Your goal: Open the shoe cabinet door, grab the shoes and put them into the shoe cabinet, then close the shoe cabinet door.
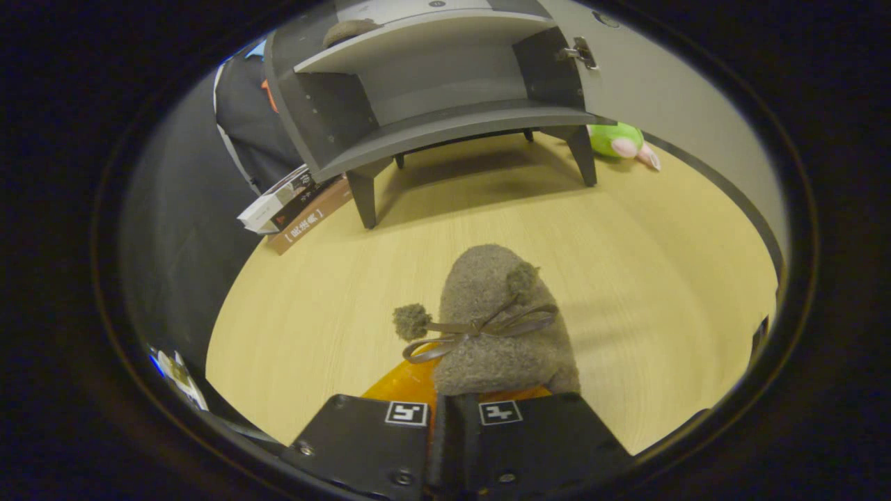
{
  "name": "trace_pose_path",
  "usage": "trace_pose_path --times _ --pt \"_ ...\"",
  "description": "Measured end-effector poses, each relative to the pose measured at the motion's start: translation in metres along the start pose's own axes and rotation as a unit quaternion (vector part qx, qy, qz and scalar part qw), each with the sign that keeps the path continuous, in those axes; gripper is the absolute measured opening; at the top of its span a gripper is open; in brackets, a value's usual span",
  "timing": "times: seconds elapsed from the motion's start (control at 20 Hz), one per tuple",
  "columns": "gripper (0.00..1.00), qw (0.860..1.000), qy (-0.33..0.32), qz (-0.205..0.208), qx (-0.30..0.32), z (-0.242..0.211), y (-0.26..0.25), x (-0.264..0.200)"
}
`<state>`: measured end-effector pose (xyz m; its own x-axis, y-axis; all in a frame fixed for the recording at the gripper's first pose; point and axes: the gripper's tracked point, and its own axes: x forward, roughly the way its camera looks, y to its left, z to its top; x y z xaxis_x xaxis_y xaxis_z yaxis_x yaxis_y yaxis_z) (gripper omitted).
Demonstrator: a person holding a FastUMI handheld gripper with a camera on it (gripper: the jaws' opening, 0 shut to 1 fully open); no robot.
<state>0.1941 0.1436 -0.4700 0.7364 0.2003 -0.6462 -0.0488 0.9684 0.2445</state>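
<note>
The gripper (pixel 452 410) is clenched on a fuzzy grey slipper (pixel 498 327) above the pale wood floor (pixel 661 264), with the open shoe cabinet (pixel 431 90) at upper centre.

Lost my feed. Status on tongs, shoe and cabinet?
Tongs shut on grey slipper. Cabinet ahead, door open, another slipper on upper shelf. Floor between bare.

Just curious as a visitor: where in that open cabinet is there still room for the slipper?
The lower shelf is bare from wall to wall. The upper shelf already holds another slipper at its left end. The tongs are shut on the grey slipper, over the wooden floor ahead of the cabinet.
</note>
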Motion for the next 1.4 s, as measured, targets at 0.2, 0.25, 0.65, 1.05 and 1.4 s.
trace_pose_path --times 0.2,0.25,0.65,1.05,1.4 --pt "0.06 1.0 -0.007 0.0 -0.018 0.015 0.002 -0.014" --pt "0.06 1.0 -0.01 0.003 -0.02 0.019 0.002 -0.019" --pt "0.06 0.993 -0.102 0.012 -0.06 0.088 0.018 -0.114" --pt "0.05 0.966 -0.232 0.024 -0.107 0.192 0.057 -0.246" --pt "0.05 0.946 -0.299 0.012 -0.125 0.28 0.078 -0.309"
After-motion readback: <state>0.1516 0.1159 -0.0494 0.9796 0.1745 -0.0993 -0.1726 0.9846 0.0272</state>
